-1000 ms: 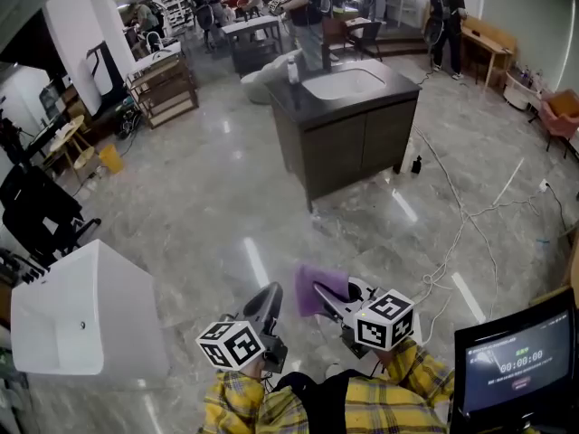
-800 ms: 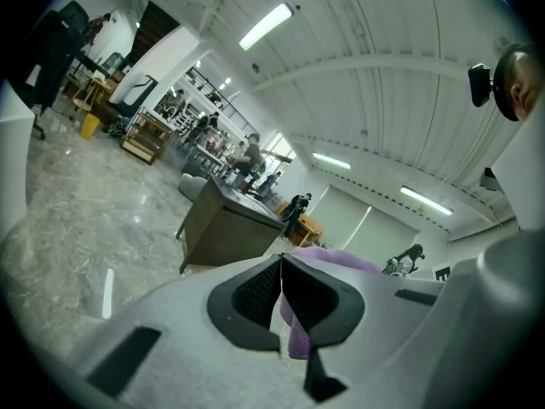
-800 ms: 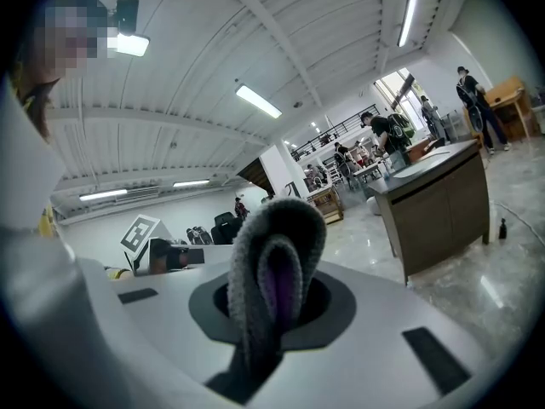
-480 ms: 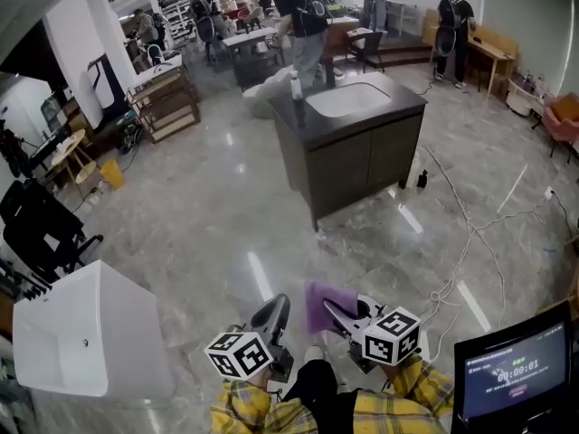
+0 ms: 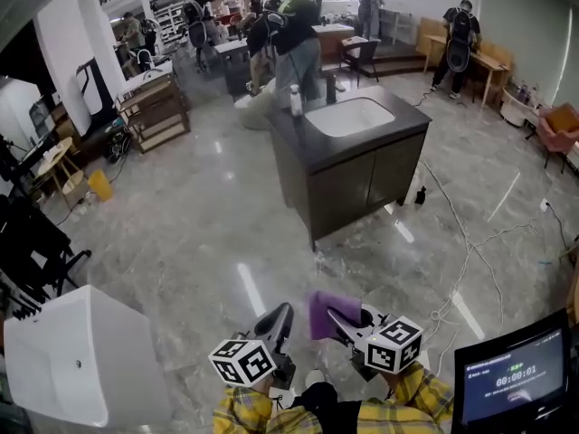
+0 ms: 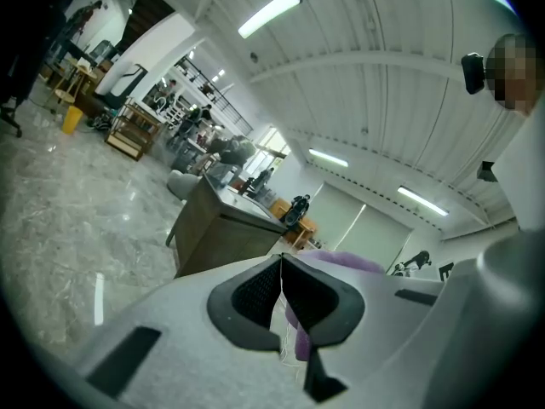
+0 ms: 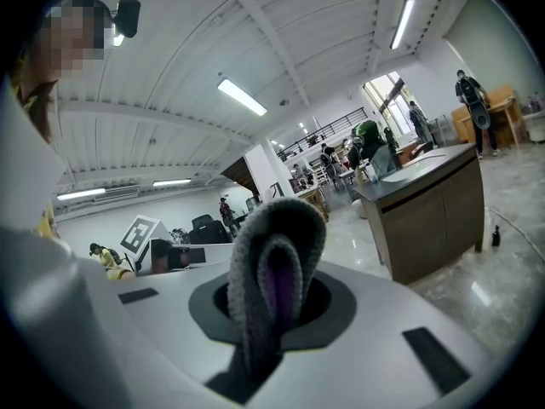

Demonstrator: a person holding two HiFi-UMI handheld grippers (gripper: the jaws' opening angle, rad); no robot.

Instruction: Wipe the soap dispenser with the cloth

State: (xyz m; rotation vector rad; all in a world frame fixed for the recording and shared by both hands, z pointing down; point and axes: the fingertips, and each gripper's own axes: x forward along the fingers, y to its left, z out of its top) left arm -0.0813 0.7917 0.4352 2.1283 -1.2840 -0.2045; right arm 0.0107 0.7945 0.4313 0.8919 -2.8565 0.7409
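Since a second ago, the dark wooden vanity cabinet [image 5: 348, 174] at 12 o'clock has drawn nearer, and a person in green [image 5: 291, 30] now bends behind it. White cables [image 5: 461, 269] trail over the grey marble floor [image 5: 199, 206] at 2 o'clock. The slim pale soap dispenser [image 5: 296, 100] stands upright on the counter's far-left corner, its long axis vertical. The left gripper [image 6: 281, 267] is closed on nothing. The right gripper [image 7: 272, 271] clamps the folded purple cloth [image 5: 321, 315].
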